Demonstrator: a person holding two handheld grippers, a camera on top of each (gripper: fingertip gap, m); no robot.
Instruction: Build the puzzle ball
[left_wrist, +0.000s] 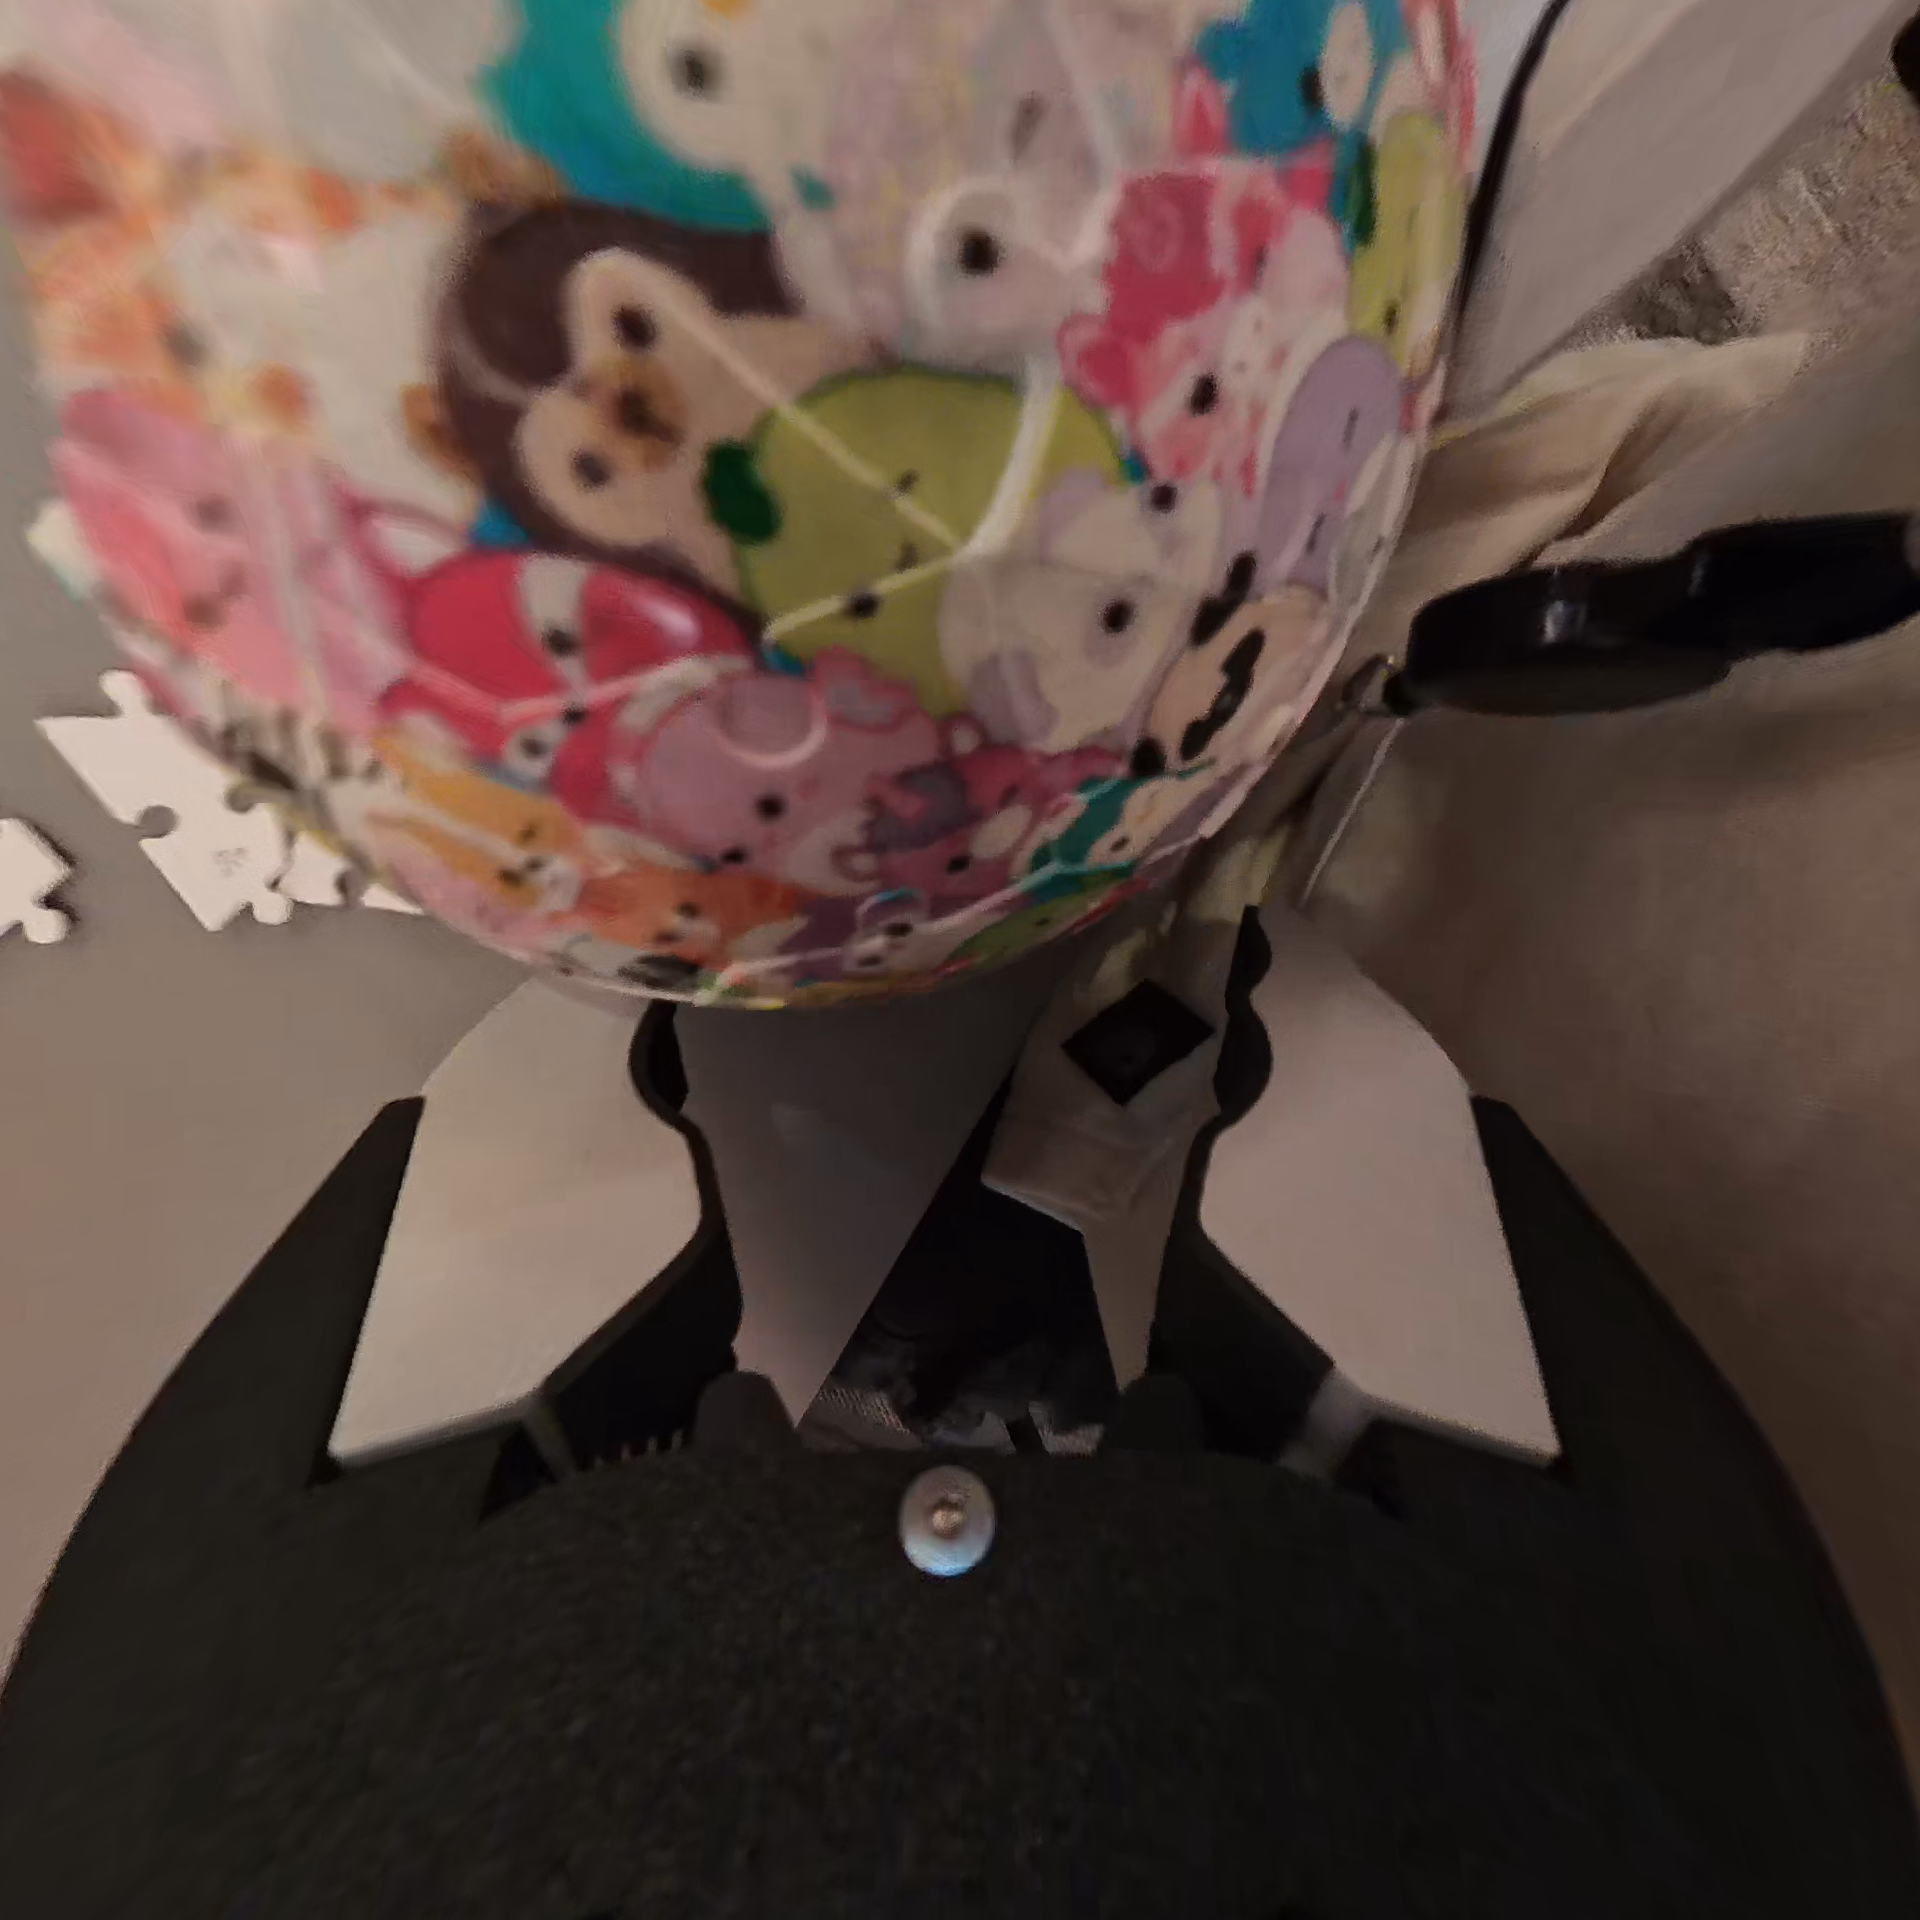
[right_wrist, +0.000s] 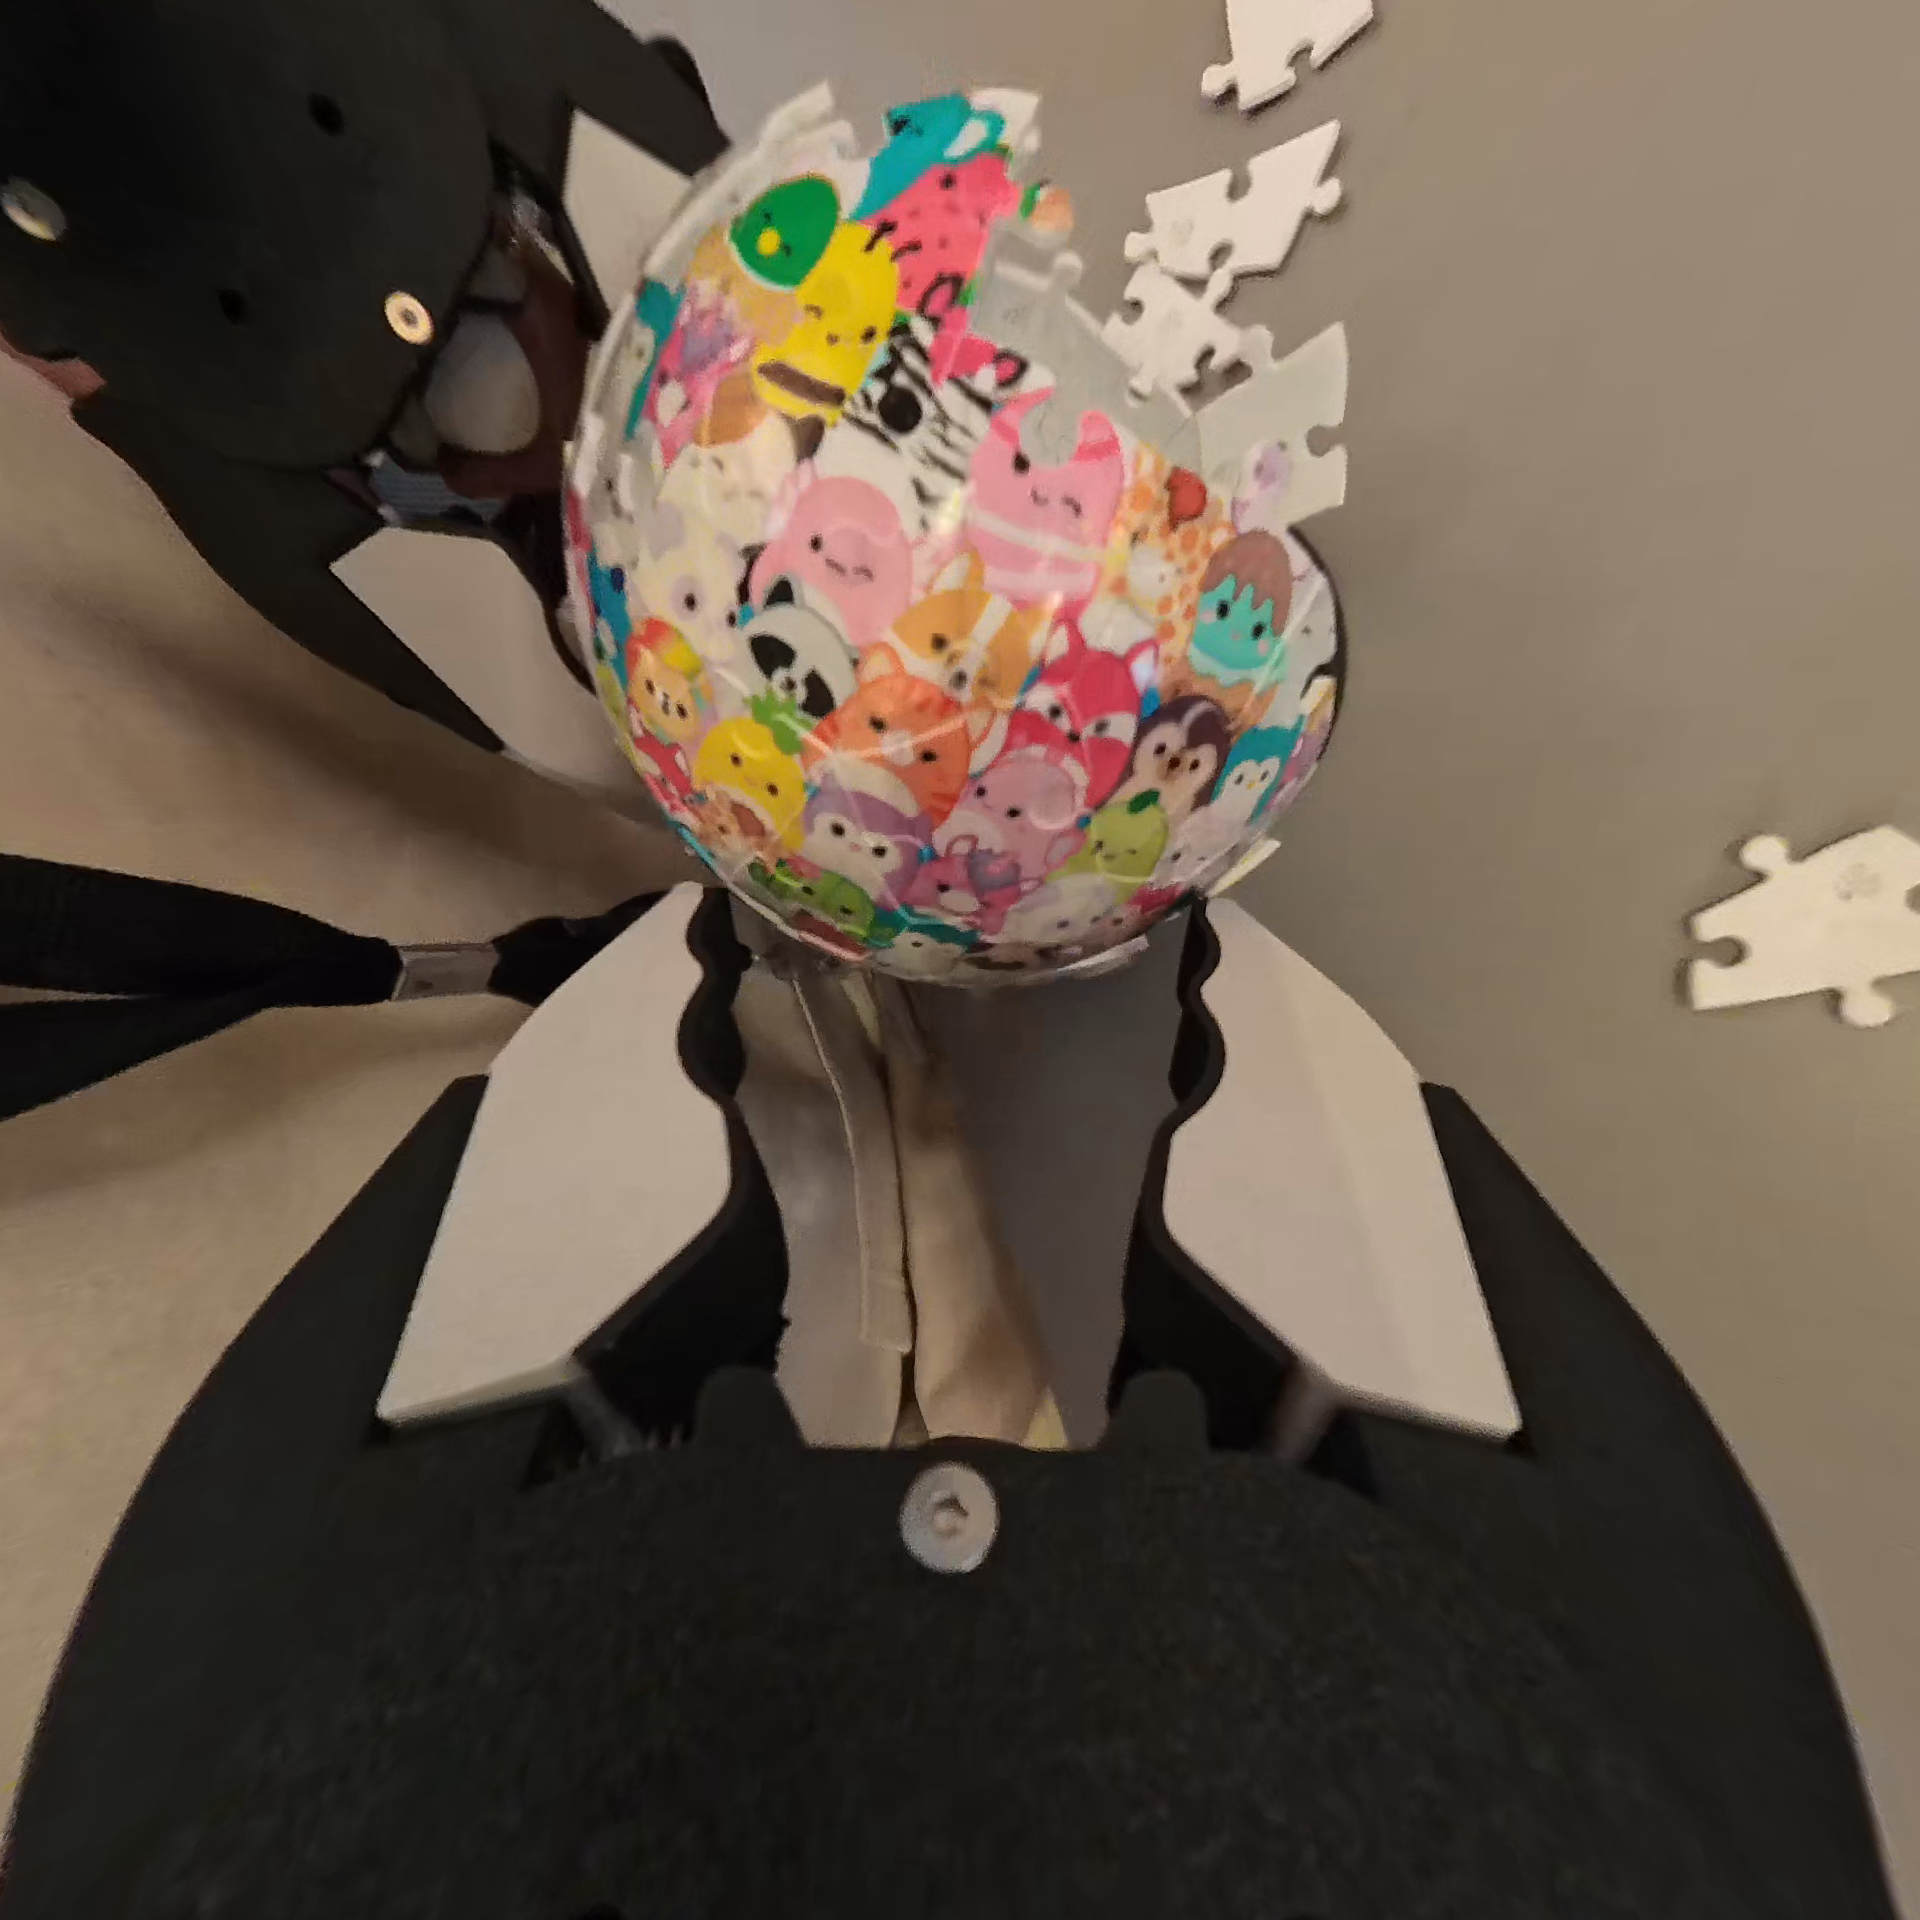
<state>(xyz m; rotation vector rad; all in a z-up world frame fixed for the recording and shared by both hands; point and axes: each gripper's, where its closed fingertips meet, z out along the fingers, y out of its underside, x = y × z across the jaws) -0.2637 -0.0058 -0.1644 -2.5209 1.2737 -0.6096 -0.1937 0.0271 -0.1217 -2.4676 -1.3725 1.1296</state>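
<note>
The puzzle ball (right_wrist: 935, 623) is a partly built sphere covered in bright cartoon animals. Its far upper side is open with a jagged edge, where white piece backs (right_wrist: 1283, 416) show. My right gripper (right_wrist: 951, 951) is open, and the ball's underside sits just at its fingertips (right_wrist: 712, 966). In the left wrist view the ball (left_wrist: 790, 499) fills the upper frame, blurred. My left gripper (left_wrist: 951, 987) is open with the ball's lower edge just above its tips. It also shows in the right wrist view (right_wrist: 260, 260), at the ball's far left side.
Loose puzzle pieces lie white side up on the grey table (right_wrist: 1662, 520): several beyond the ball (right_wrist: 1236, 218) and one to the right (right_wrist: 1808, 914). More lie at the left (left_wrist: 208, 831). Cream fabric (left_wrist: 1621, 436) and a black strap with a metal clip (right_wrist: 416, 966) lie beside the ball. The grippers' ends are close to 10 centimetres from one another.
</note>
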